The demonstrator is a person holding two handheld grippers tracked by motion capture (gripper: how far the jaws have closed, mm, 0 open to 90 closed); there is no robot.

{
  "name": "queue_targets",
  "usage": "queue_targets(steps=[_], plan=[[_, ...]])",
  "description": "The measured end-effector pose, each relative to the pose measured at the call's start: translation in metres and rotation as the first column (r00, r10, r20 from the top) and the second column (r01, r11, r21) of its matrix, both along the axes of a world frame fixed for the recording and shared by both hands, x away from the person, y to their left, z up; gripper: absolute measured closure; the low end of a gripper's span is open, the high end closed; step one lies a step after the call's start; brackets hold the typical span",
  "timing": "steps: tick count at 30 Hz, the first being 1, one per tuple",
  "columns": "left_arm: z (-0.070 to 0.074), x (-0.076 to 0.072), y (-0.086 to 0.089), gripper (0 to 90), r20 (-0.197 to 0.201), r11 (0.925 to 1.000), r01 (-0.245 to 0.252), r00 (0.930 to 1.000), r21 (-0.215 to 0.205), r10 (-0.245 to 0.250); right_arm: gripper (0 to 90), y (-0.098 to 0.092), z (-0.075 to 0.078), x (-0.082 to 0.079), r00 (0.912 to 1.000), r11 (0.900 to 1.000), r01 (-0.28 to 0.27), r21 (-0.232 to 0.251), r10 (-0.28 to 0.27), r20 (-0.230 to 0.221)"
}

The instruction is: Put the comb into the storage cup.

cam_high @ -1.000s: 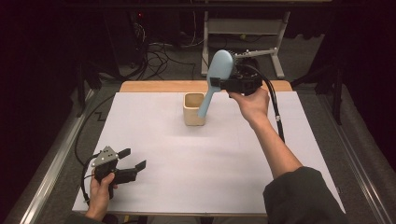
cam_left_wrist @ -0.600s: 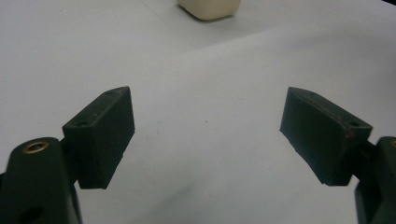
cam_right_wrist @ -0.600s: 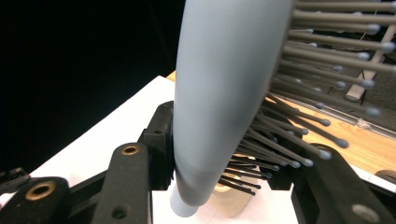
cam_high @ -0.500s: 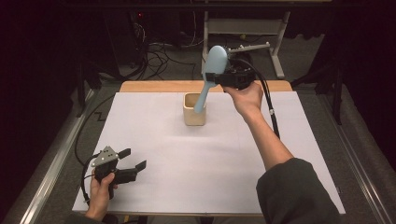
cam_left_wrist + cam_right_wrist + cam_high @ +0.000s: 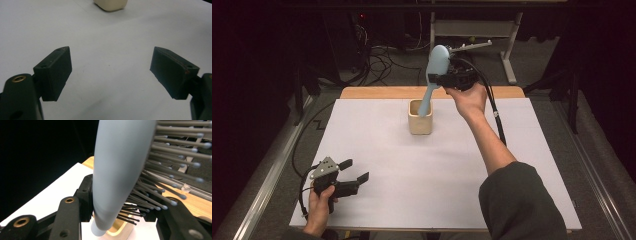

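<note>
White sheet covers the table (image 5: 377, 200), dark room behind, cables on the floor at the top of the frame.

Right gripper (image 5: 446, 79), upper centre of the high view, is clenched on a pale blue hairbrush (image 5: 435, 67) just below the bristle head. Brush is tilted, handle pointing down, handle tip just inside the mouth of the cream square cup (image 5: 420, 120) at centre. Right gripper view: one jaw flat on the smooth back of the brush (image 5: 117, 165), the other set among the bristles; handle end at the cup's rim (image 5: 120, 231).

Left gripper (image 5: 354, 171), lower left, is released: jaws stand wide apart over bare sheet, nothing between them, well apart from the cup (image 5: 110, 4).

Risks, as judged:
- Handle tip may catch the rim and tip or shove the light cup; nothing steadies it.
- Grip bears on bristles on one side, so the brush could twist or slip.
- Let go while tilted, the heavy head may topple the cup.

Count: one hairbrush, one cup, two grippers.
</note>
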State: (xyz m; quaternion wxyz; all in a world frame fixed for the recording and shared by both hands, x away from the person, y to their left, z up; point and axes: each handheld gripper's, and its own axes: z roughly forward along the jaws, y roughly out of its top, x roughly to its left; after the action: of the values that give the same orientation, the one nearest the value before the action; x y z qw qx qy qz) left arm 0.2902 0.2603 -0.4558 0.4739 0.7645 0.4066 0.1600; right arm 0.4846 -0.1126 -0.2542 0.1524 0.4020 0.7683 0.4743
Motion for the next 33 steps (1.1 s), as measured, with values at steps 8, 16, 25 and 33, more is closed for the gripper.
queue_targets(steps=[8, 16, 25, 33], plan=[[0.0, 0.0, 0.0, 17.6, 0.0, 1.0, 0.004, 1.0, -0.004, -0.004, 55.0, 0.005, -0.003, 0.006, 0.9995, 1.0, 0.025, -0.009, -0.025, 0.022], [0.0, -0.001, 0.0, 16.0, 0.005, 0.9999, -0.005, 1.0, -0.011, 0.005, 55.0, 0.011, -0.01, 0.014, 0.999, 0.999, 0.043, -0.023, -0.043, 0.015], [0.0, 0.0, 0.001, 16.0, 0.005, 0.9999, -0.006, 1.0, -0.016, 0.006, 54.6, 0.016, -0.018, 0.019, 0.9988, 0.998, 0.048, -0.036, -0.048, 0.005], [0.0, -0.001, 0.001, 15.9, 0.007, 0.9999, -0.005, 1.0, -0.016, 0.005, 54.5, 0.018, -0.024, 0.022, 0.9988, 0.998, 0.048, -0.049, -0.048, -0.011]])
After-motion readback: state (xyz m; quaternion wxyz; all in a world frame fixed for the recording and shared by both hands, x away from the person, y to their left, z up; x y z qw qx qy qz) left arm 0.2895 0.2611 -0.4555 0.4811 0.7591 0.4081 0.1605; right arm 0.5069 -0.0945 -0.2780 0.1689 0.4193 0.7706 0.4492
